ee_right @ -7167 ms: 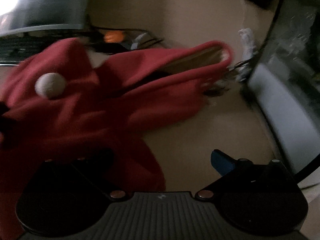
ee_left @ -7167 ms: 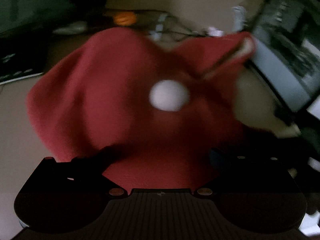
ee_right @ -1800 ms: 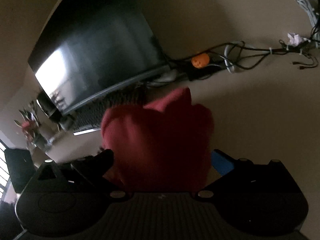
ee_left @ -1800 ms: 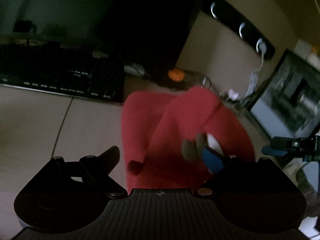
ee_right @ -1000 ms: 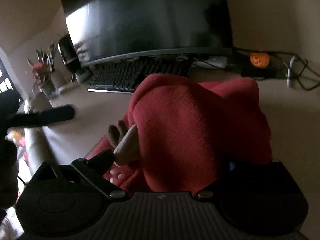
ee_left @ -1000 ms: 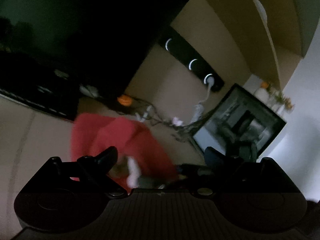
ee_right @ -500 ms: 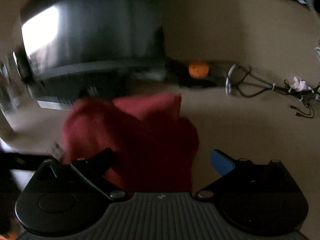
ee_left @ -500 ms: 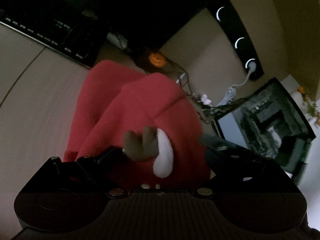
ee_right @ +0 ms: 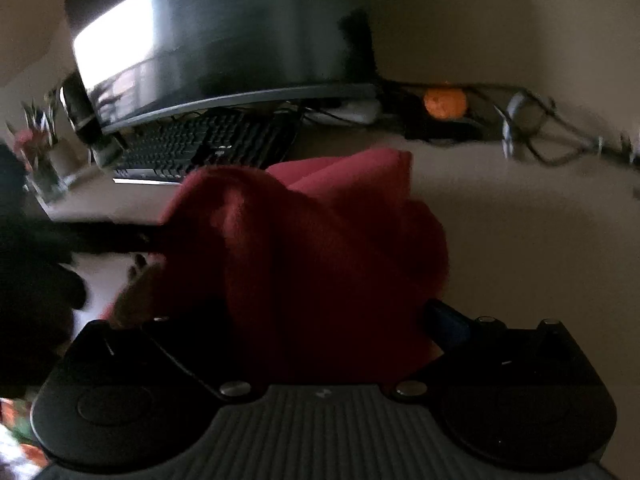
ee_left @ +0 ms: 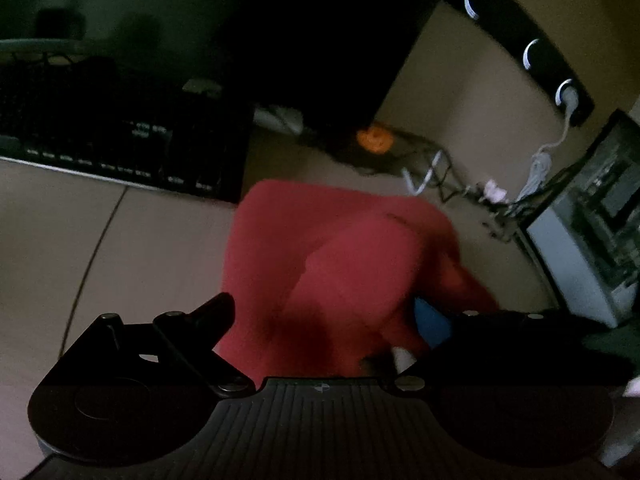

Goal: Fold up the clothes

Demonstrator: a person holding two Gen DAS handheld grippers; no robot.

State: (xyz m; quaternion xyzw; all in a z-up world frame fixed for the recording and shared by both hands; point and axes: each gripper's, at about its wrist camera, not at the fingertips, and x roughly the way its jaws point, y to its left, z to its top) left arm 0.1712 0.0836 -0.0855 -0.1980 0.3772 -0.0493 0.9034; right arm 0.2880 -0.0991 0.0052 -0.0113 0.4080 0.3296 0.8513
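A red fleece garment (ee_left: 340, 260) lies bunched on the beige desk (ee_left: 120, 248). My left gripper (ee_left: 324, 316) is open, its fingers wide apart with the near edge of the cloth between them. A small white and brown trim piece (ee_left: 396, 358) shows by the blue right pad (ee_left: 432, 320). In the right wrist view the red garment (ee_right: 304, 248) rises in a heap right in front of my right gripper (ee_right: 324, 316), which is open. Cloth covers its left finger. A brown antler-like piece (ee_right: 136, 292) sticks out at the left, beside the dark left gripper (ee_right: 100, 240).
A black keyboard (ee_right: 208, 144) and a dark curved monitor (ee_right: 224, 40) stand behind the garment. An orange ball (ee_right: 445, 103) and tangled cables (ee_right: 532, 128) lie at the back right. A framed screen (ee_left: 592, 216) leans at the right edge of the left wrist view.
The garment is more bunched, and the antler and white trim have shifted from the middle toward the left gripper's right finger. The right gripper has come closer, so red cloth fills more of its view.
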